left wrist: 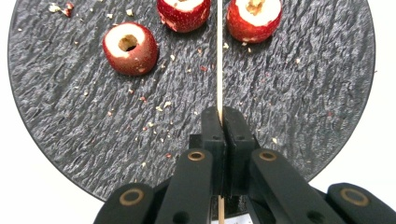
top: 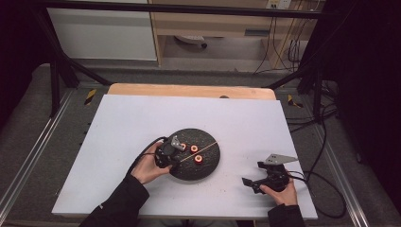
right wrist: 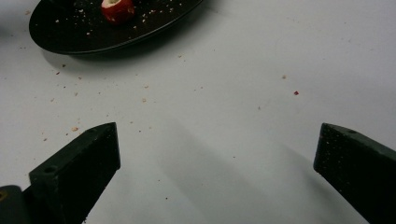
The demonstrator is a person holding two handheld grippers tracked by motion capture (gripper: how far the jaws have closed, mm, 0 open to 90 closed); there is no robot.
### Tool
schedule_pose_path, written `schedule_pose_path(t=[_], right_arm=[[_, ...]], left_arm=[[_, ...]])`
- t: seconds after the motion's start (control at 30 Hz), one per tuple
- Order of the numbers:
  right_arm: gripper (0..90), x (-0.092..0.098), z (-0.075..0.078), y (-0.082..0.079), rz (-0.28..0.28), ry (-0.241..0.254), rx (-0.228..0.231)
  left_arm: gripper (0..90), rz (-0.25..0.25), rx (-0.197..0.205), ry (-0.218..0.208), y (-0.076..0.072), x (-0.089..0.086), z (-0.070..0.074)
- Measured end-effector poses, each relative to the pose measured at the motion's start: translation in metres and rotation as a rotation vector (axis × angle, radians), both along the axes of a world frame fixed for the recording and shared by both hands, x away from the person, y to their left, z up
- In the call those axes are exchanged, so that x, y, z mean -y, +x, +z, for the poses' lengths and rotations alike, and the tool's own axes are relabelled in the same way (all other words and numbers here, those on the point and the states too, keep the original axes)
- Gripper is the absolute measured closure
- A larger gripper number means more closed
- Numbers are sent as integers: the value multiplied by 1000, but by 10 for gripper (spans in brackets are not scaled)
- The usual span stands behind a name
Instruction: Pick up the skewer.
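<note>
On the white table (top: 142,123) sits a round black plate with a rough, slate-like surface (top: 208,163). Three red cored fruits with pale hollow centres (left wrist: 130,48) rest on it, with crumbs scattered around them. A thin, pale wooden skewer (left wrist: 219,60) lies across the plate, running between two of the fruits. The left gripper (left wrist: 220,116) leans in over the near edge of the plate, its black jaws clamped together on the near end of that skewer, which pokes out from between them both ahead and behind. The right gripper (top: 253,183) rests near the table's front right, well apart from the plate; its jaws stand wide apart over bare tabletop with nothing between them.
</note>
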State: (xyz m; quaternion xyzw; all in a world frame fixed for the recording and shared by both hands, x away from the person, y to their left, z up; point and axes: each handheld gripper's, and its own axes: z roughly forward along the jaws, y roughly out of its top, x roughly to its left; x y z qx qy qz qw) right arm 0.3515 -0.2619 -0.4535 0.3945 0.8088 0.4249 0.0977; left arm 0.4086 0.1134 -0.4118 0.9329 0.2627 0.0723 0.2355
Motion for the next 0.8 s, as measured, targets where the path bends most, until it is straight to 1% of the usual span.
schedule_pose_path(t=[0.13,0.23,0.43,0.53,0.8], right_arm=[[13,0,0,0,-5,2,-4],[13,0,0,0,-6,1,-4],[13,0,0,0,-13,1,-11],[13,0,0,0,-13,-1,-5],[12,-1,-1,0,-21,-1,-15]], left_arm=[[881,8,9,-18,-2,-3,3],[881,24,11,-45,-5,-6,5],[881,40,33,-79,-11,-14,7],[882,61,43,-112,-15,-22,8],[882,116,74,-193,-28,-45,11]])
